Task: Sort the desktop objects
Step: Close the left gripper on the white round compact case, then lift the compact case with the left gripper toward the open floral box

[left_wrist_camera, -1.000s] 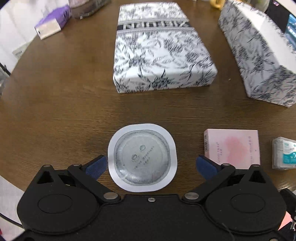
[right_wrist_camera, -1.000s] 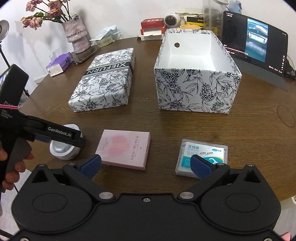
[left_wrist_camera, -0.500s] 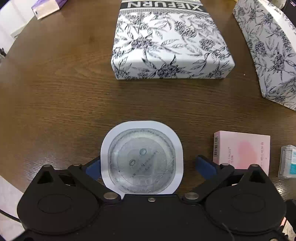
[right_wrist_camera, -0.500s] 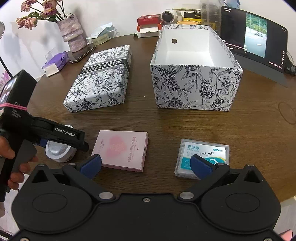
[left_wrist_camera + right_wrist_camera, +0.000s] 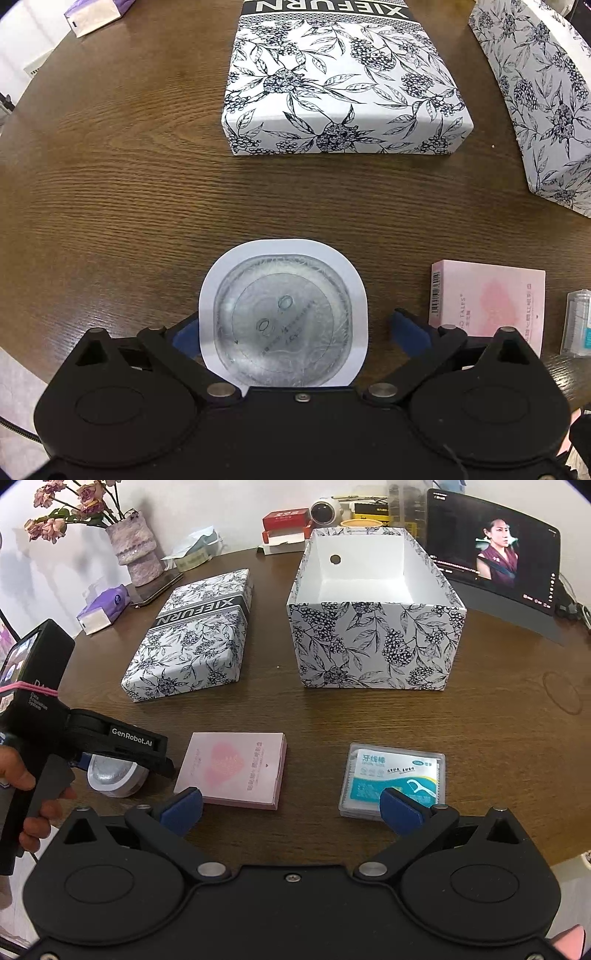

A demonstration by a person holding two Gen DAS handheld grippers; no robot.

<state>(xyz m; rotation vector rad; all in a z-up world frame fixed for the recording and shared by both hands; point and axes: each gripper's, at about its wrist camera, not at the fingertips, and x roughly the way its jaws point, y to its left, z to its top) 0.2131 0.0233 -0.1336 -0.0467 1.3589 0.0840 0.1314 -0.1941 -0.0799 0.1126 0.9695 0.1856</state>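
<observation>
- Sealed cup (image 5: 283, 322): on table (image 5: 110, 177), between the blue pads of left gripper (image 5: 295, 328); jaws spread, pads not yet touching.
- Handling, prob.: light, thin plastic, foil lid dents easily; take by side walls under lid rim, gentle squeeze.
- Right gripper (image 5: 291, 806): spread, empty, hovering near pink box (image 5: 232, 770) & floss pack (image 5: 393, 775).

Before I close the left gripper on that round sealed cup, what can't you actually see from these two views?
- Left gripper pads: left view, the cup covers the left pad; contact unclear.
- Cup's side: right view, the left gripper's body hides most of it.
- Floss pick box: left view, cut by the edge.
- Open box floor: right view, front wall hides the near part.
</observation>
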